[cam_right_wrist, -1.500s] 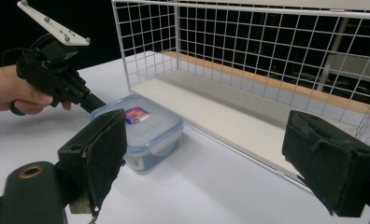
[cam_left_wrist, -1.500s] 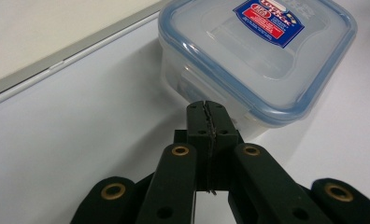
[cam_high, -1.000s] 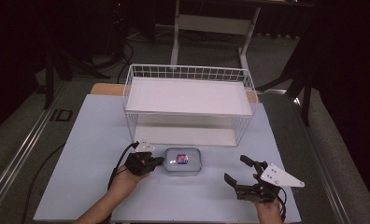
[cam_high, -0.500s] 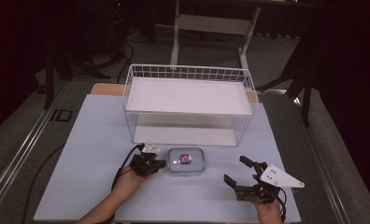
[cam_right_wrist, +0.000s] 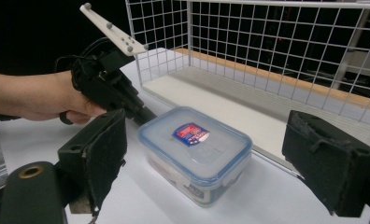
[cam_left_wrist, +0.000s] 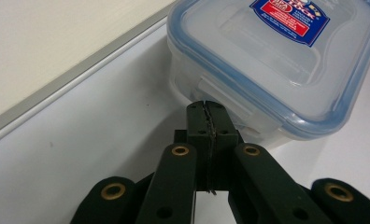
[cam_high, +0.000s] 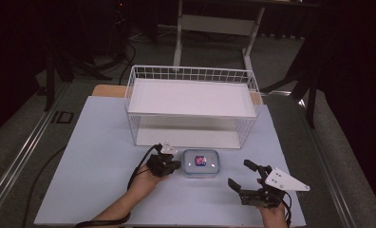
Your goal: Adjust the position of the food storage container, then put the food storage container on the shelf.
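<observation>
Jaws together, left tool (cam_left_wrist: 205, 112) touched the food container's (cam_high: 201, 163) latch at frame centre (right tool (cam_high: 245, 175) gaped, lower right).

Pale blue table (cam_high: 96, 156) on grey floor (cam_high: 20, 142); dark surroundings; a white stand (cam_high: 214, 23), possibly a desk frame, behind.

I see the clear lidded container (cam_high: 201, 163), blue-rimmed with a red-and-blue label, sitting flat and closed on the bench (cam_high: 96, 142) before the wire basket (cam_high: 192, 107).

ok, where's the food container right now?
High view: the food container sits on the white table, near centre, just in front of the wire basket, with the shut left gripper at its left side.
</observation>
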Tool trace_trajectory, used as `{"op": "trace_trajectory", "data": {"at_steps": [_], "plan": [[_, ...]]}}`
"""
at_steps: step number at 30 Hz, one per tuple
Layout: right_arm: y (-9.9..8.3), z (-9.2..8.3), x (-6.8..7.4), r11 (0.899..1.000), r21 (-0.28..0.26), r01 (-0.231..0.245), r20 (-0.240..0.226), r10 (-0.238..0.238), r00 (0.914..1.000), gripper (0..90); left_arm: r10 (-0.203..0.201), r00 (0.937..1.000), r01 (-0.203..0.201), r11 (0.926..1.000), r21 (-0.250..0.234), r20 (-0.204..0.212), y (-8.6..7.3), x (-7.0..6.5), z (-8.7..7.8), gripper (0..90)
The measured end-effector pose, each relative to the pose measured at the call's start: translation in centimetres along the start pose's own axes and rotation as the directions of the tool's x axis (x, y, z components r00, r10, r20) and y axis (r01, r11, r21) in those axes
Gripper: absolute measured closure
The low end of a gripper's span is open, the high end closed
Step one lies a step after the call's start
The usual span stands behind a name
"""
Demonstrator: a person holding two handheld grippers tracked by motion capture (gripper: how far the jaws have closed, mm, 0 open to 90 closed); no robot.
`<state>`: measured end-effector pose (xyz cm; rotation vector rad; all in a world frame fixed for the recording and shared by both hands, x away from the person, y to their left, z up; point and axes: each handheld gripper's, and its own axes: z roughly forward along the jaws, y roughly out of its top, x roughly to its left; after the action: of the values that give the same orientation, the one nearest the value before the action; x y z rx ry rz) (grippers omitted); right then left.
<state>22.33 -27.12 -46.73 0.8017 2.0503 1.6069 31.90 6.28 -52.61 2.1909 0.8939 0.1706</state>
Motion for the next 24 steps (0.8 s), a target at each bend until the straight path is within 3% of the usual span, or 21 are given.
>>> {"op": "trace_trajectory", "data": {"at_steps": [3, 7, 8, 11, 16, 17, 18, 21, 24], "plan": [[-0.1, 0.2, 0.0, 1.0, 0.005, 0.001, -0.006, -0.001, 1.0, 14.2, 0.036, 0.9992, -0.037, 0.9993, -0.01, -0.016, -0.1, -0.1, 0.0, 90.0], [0.0, 0.4, 0.1, 1.0, 0.012, 0.019, -0.016, -0.019, 0.9997, 15.3, 0.03, 0.9995, -0.03, 0.9994, -0.016, 0.011, -0.6, 0.0, -1.0, 90.0], [0.0, 0.5, 0.1, 1.0, 0.017, 0.021, -0.015, -0.02, 0.9997, 15.3, 0.021, 0.9995, -0.021, 0.9995, -0.024, 0.023, -0.8, 0.0, -1.4, 85.9], [0.0, 0.7, 0.3, 0.999, 0.041, 0.01, -0.003, -0.01, 0.9999, 15.3, 0.047, 0.9989, -0.047, 0.998, -0.042, -0.002, -1.5, -0.4, -2.7, 75.8], [0.1, 1.1, 0.9, 0.997, 0.051, 0.051, 0.026, -0.052, 0.9983, 15.1, 0.049, 0.9971, -0.044, 0.9954, -0.085, 0.058, -2.4, -1.0, -4.9, 39.7], [0.1, 1.1, 0.9, 0.997, 0.051, 0.051, 0.026, -0.052, 0.9983, 15.1, 0.028, 0.9939, -0.017, 0.995, -0.098, 0.106, -2.9, -1.0, -5.6, 39.7], [0.1, 1.1, 1.0, 0.998, 0.048, 0.045, 0.024, -0.046, 0.9987, 14.3, 0.016, 0.9923, -0.003, 0.9944, -0.106, 0.122, -3.1, -1.0, -6.0, 20.5], [0.4, 1.0, 1.1, 0.996, 0.05, 0.074, 0.055, -0.076, 0.9955, 13.5, -0.006, 0.987, 0.029, 0.9893, -0.143, 0.161, -3.3, -0.9, -7.1, 11.4], [0.5, 1.0, 1.1, 0.996, 0.056, 0.073, 0.062, -0.077, 0.9951, 13.5, -0.009, 0.9879, 0.033, 0.9877, -0.153, 0.155, -3.3, -1.0, -7.4, 3.7]]}}
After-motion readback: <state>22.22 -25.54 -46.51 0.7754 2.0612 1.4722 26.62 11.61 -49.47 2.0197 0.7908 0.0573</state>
